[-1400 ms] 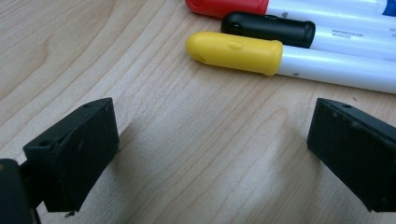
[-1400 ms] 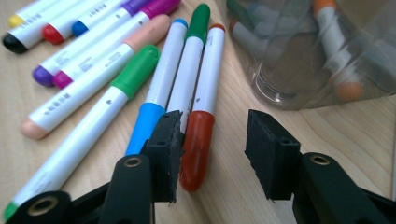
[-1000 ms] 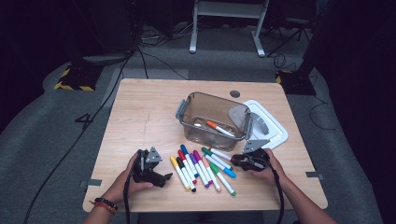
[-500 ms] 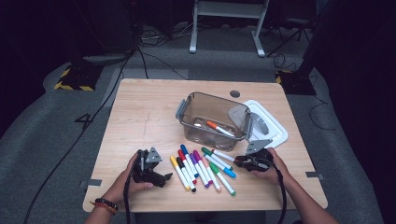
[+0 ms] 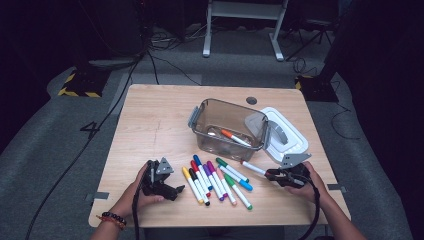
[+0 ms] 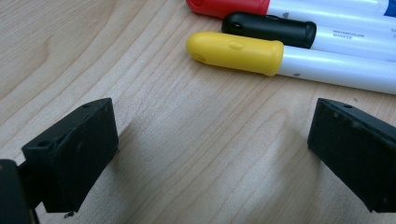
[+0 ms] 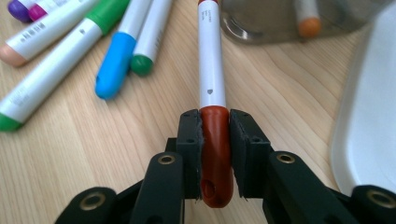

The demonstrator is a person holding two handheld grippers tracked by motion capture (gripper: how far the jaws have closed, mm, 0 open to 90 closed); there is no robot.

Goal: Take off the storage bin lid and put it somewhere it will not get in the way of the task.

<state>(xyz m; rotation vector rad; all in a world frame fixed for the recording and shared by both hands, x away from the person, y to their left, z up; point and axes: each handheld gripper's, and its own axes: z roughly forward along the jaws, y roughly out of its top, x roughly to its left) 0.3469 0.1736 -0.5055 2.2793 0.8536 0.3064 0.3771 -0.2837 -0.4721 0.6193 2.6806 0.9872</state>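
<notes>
The step in hand looked like packing markers into a box, one at a time. The right gripper (image 5: 274, 174) had its jaws closed on the cap end of a white-barrelled marker with a brownish-red cap (image 7: 214, 116), the pads pinching the cap from both sides while the barrel pointed away toward the clear smoky plastic storage box (image 5: 200, 131). In the high view that marker (image 5: 253, 168) sat low over the pale wooden counter (image 5: 150, 115), just in front of the box's near wall; whether its far tip touched the wood could not be told. An orange-capped marker (image 5: 234, 137) already lay inside the box, and the box's white lid (image 5: 292, 142) rested on the counter just beside it on the right. The left gripper (image 5: 172, 190) lay on the counter with its jaws wide apart and holding nothing, close to the end of a row of loose markers (image 5: 215, 180); its own camera showed a yellow-capped marker (image 6: 236, 51) just ahead of the jaws, with a black-capped one (image 6: 271, 29) and a red-capped one (image 6: 229, 6) beyond it. The next move probably called for lifting the gripped marker clear of the box's rim, carrying it over the opening, tilting it to lie along the box, and only then releasing, keeping the barrel from catching the near wall.
</notes>
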